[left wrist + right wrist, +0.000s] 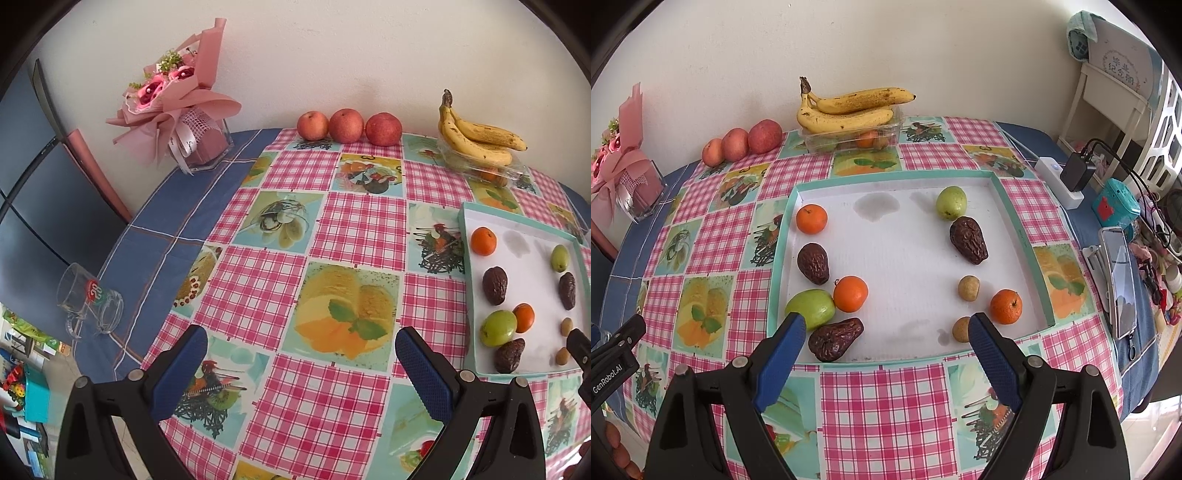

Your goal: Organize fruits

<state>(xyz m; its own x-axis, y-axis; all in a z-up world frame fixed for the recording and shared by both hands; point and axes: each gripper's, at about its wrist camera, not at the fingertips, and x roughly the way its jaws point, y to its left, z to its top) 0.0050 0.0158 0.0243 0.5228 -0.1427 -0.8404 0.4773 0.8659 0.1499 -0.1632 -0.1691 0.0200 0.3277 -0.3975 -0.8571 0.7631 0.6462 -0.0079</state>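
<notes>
L wrist: my left tool (301,363) hangs released over the bench (354,225), w/ the tray (466,280) near its right edge. R wrist: my right tool (886,334) gapes empty at the tray's near edge; oranges (850,293), avocados (835,339) inside.

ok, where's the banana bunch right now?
In the right wrist view the banana bunch sits at the table's far edge by the wall, on top of a clear plastic container, right of the three apples and behind the tray.
</notes>
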